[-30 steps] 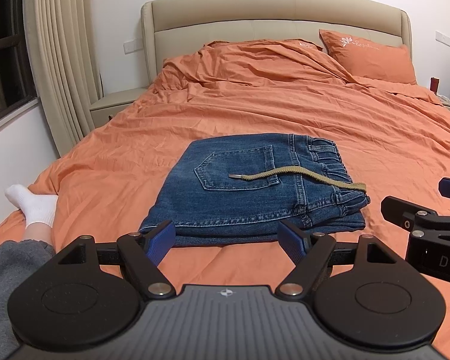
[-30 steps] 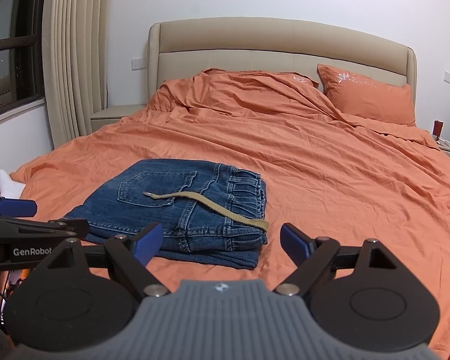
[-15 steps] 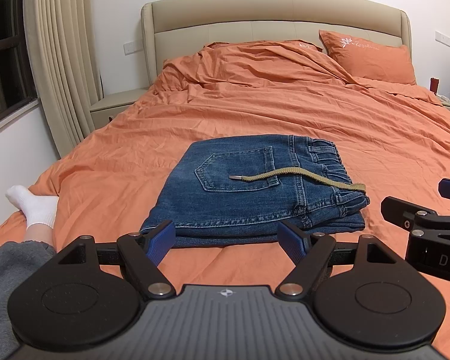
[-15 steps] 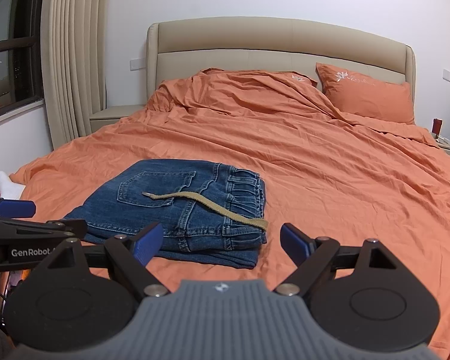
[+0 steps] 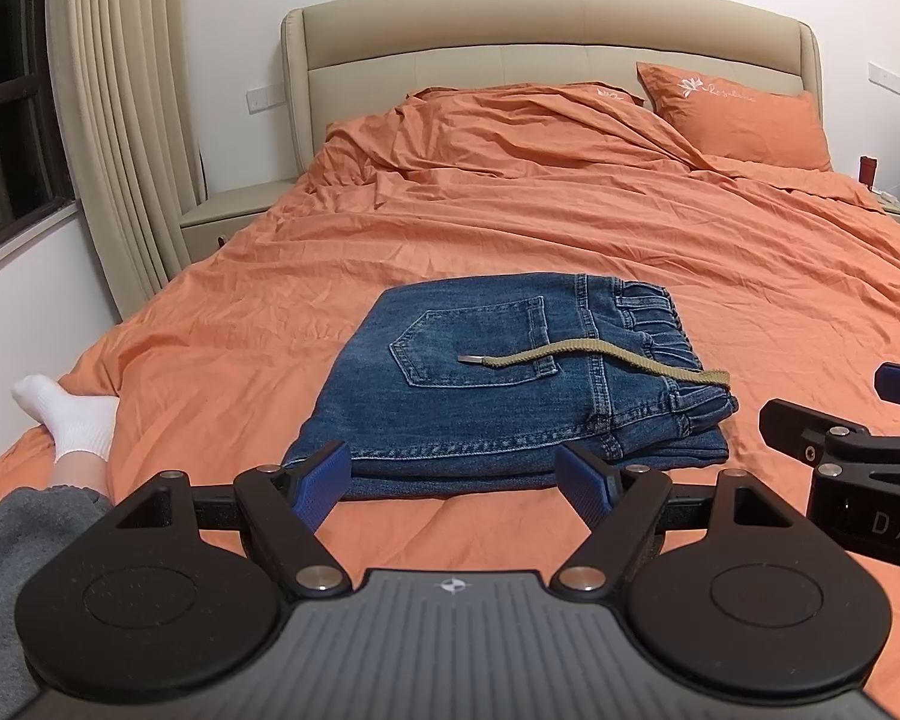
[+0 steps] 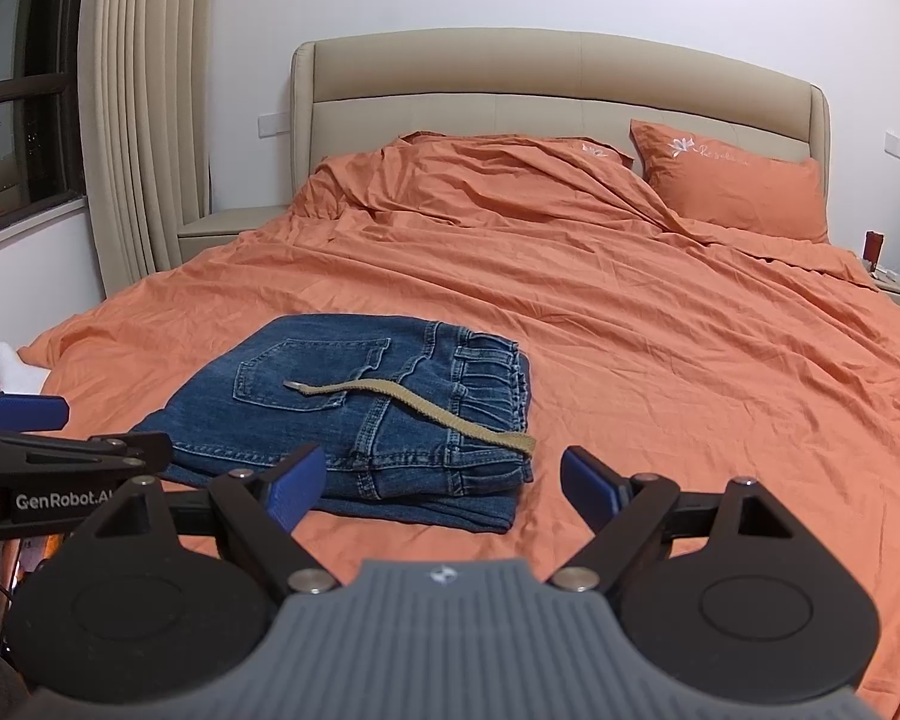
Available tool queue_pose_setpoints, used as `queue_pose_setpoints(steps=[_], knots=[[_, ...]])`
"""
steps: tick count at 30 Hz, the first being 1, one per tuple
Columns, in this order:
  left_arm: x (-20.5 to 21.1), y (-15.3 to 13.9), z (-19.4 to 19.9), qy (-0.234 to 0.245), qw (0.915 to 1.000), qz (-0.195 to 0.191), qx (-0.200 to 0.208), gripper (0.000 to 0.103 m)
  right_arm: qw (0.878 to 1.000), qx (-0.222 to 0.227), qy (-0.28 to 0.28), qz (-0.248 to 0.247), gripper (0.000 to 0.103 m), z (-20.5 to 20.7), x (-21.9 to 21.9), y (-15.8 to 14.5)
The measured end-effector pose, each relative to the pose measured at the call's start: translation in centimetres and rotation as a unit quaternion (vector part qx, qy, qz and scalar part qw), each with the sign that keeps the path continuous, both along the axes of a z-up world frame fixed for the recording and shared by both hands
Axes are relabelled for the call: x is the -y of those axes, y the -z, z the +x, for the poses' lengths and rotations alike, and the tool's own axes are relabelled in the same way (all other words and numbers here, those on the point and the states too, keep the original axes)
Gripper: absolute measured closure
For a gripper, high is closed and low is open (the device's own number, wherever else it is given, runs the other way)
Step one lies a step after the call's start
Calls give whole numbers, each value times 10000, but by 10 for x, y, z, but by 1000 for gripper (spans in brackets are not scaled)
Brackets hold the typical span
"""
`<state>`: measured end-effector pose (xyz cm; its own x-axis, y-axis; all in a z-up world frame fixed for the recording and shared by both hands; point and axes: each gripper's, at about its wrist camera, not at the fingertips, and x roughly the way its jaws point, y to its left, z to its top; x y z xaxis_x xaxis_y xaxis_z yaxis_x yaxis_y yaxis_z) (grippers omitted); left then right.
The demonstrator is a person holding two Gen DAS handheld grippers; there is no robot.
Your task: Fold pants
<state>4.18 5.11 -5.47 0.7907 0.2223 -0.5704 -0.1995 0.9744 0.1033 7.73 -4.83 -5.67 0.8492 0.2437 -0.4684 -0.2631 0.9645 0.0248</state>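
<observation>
The blue denim pants (image 5: 510,378) lie folded into a flat rectangular stack on the orange bed, back pocket up, with a tan drawstring (image 5: 600,357) across the top. They also show in the right wrist view (image 6: 354,414). My left gripper (image 5: 453,483) is open and empty, just short of the stack's near edge. My right gripper (image 6: 444,483) is open and empty, near the stack's waistband corner. Each gripper shows at the edge of the other's view.
The orange bedsheet (image 5: 630,228) is rumpled toward the beige headboard (image 5: 540,30), with a pillow (image 5: 738,114) at the back right. A person's white-socked foot (image 5: 69,411) rests at the bed's left edge. A nightstand (image 5: 234,216) and curtain (image 5: 126,120) stand at left.
Almost nothing differs. Both grippers stay open and hold about the same place near the folded pants; the views shift very slightly.
</observation>
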Motion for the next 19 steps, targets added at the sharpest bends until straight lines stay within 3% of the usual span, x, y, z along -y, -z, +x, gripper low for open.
queue_pose_setpoints(steps=[5,19], knots=[[-2,-2,1,24,10000,-37,-6,17,10000,24,1,11,21,-1,-1,-2],[-3,-4,0,35,10000,8,68,17,10000,22,8,18,21,-1,0,-3]])
